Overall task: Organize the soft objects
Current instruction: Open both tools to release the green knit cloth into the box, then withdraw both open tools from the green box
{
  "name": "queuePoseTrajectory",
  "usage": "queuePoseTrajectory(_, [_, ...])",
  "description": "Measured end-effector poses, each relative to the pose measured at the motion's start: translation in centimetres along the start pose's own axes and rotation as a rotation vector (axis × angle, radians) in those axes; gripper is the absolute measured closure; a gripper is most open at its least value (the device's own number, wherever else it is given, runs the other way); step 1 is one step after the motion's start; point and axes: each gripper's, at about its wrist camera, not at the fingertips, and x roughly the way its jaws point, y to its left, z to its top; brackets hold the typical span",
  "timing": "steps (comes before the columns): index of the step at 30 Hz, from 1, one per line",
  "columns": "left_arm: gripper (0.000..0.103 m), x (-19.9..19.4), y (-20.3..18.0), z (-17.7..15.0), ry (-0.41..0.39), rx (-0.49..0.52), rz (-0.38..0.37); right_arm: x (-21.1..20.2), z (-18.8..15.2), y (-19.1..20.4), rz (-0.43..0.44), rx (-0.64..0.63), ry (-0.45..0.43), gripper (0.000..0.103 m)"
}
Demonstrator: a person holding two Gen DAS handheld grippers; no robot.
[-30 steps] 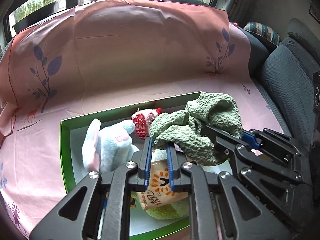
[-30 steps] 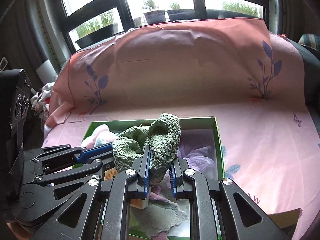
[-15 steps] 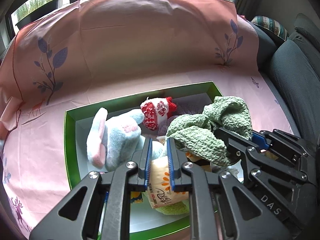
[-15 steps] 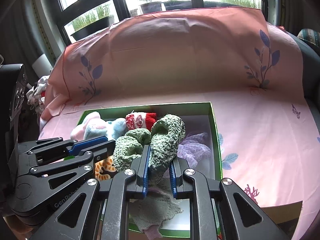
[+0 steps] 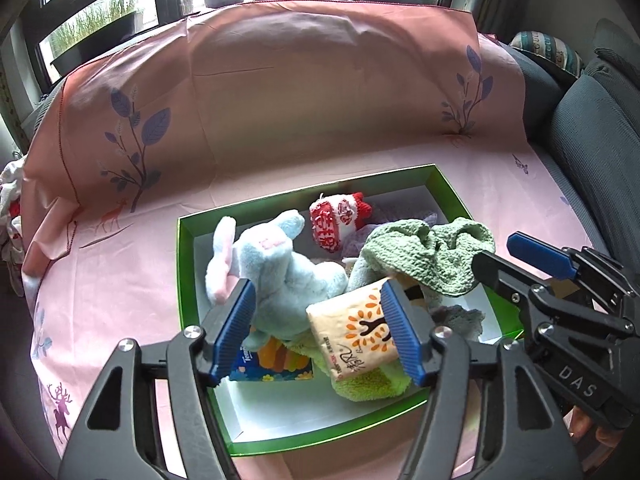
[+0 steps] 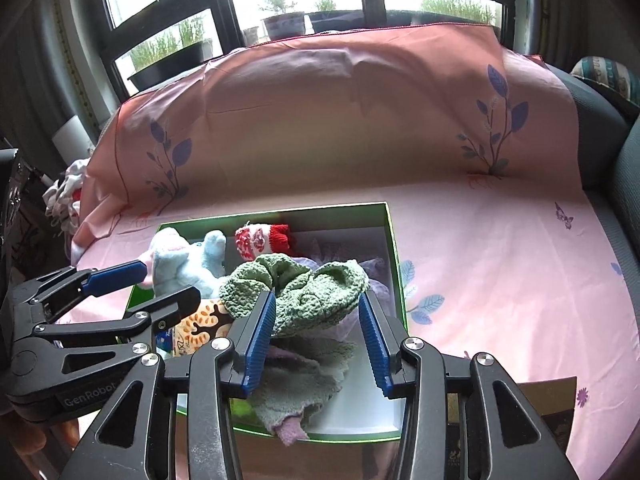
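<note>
So both my tools are hanging over the green box point(image 5: 184, 264) sitting on the pink floral sheet point(image 5: 320, 120). My left tool point(image 5: 316, 328) has just been opening up, and its blue pads are standing wide apart, gripping nothing; the blue plush bunny point(image 5: 276, 268) and the tissue pack with the orange tree print point(image 5: 352, 336) are lying in the box under the gap. My right tool point(image 6: 318, 336) has just been opening too, and the green knitted cloth point(image 6: 304, 292) is lying between its pads. The pads aren't squeezing it now. The cloth is resting in the box on the other soft stuff, right beside the little red-and-white knitted thing point(image 6: 262, 240).
</note>
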Motion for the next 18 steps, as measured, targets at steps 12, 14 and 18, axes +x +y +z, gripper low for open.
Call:
queuePoseTrajectory(12, [0.014,-3.5,1.5,-2.8,0.050,-0.101,0.083,-4.4,-1.8,1.2,-0.040,-0.044,0.002,0.017])
queuePoseTrajectory(14, [0.001,-4.1,1.7,-3.4,0.075,-0.124,0.065,-4.8,-2.2,1.4,-0.050,-0.048,0.019,0.017])
queuePoseTrajectory(18, [0.001,-5.8,1.4,-4.5,0.066,-0.106,0.103,-5.8,-2.8,2.0,-0.072,-0.073,0.026,0.017])
